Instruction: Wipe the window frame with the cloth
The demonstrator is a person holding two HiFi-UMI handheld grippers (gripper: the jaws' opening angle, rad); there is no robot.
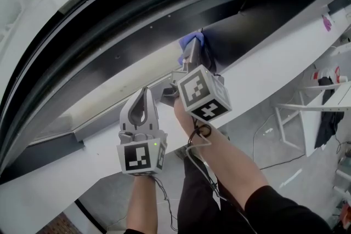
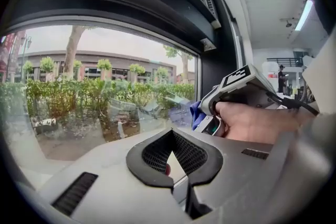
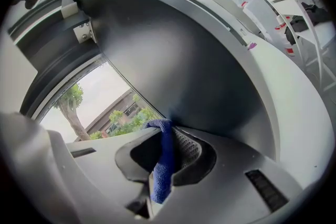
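The cloth is small, blue and nubbly, bunched at its top end. It is clamped between the jaws of the right tool, which are clenched tight on it. The bunched end is pressed against the dark window frame, right beside the glass. The left tool sits lower, over the white sill, with its jaws closed together on nothing.
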